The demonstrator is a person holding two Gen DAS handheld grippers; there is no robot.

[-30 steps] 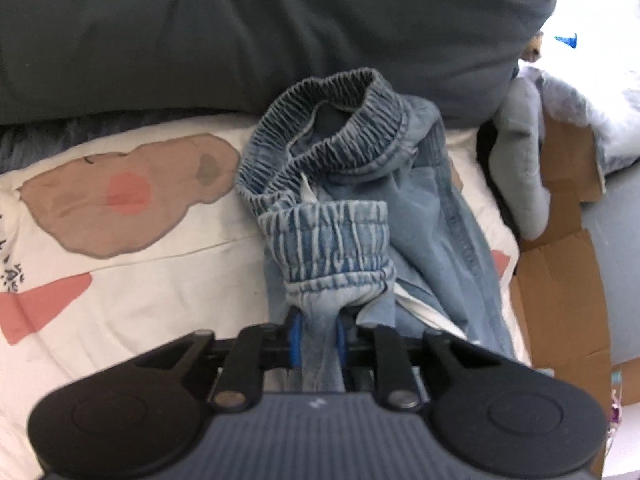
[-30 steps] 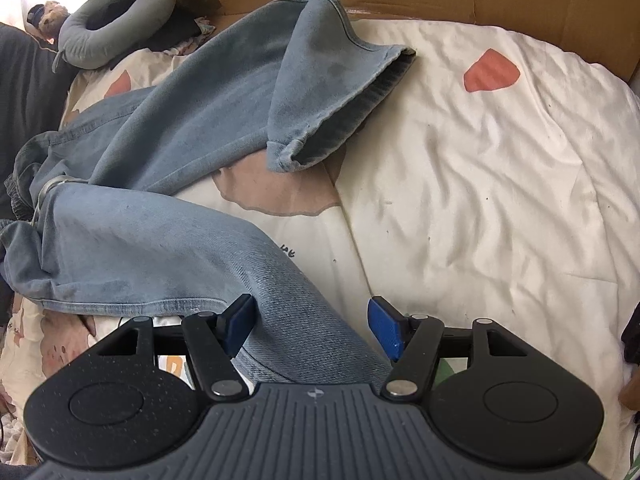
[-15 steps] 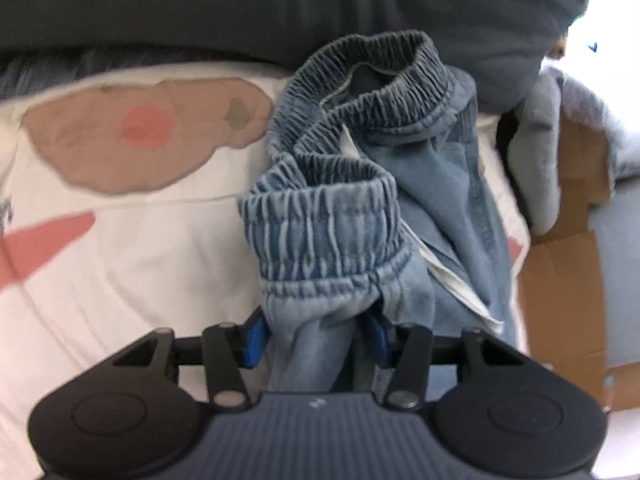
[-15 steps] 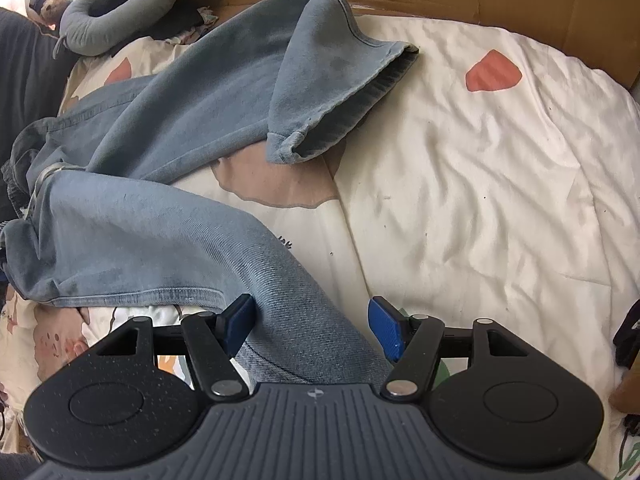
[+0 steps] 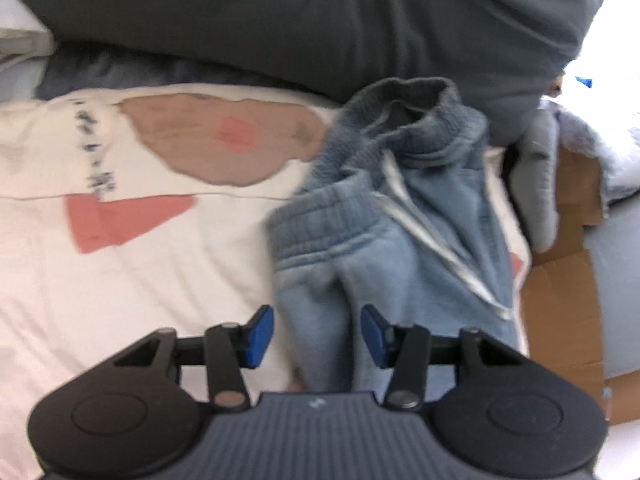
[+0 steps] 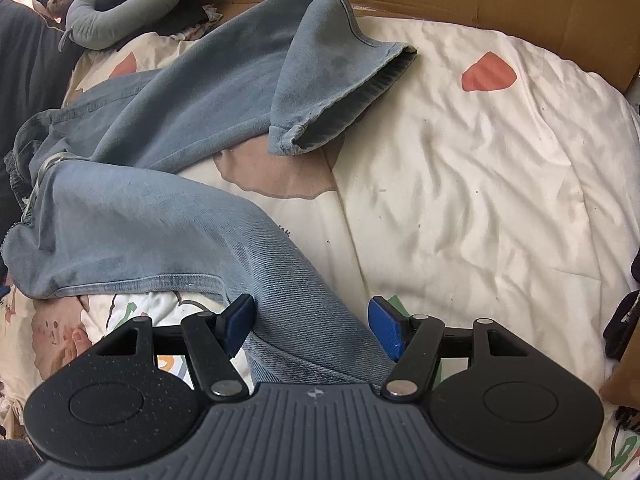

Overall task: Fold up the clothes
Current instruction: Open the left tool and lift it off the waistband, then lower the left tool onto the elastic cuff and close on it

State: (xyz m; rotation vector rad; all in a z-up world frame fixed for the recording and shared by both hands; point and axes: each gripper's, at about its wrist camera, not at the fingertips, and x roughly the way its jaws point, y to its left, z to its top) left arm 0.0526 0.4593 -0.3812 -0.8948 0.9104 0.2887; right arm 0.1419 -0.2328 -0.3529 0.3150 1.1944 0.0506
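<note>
Left gripper (image 5: 317, 334) jaws closing again, pads spread either side of the jeans (image 5: 384, 216) waistband, not pinching; right gripper (image 6: 312, 326) gaping over one leg, jeans sprawling on the bedspread (image 6: 480, 184), likely readying for straightening

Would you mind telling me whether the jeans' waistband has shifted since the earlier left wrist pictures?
Yes: the waistband sits farther right of the brown patch.

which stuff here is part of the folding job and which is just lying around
Part of the job:
- jeans
- left gripper, jaws just closing in, denim between them
- right gripper, open around a trouser leg

Just lying about:
- neck pillow
- cardboard
- dark grey pillow
- patterned quilt underneath
</note>
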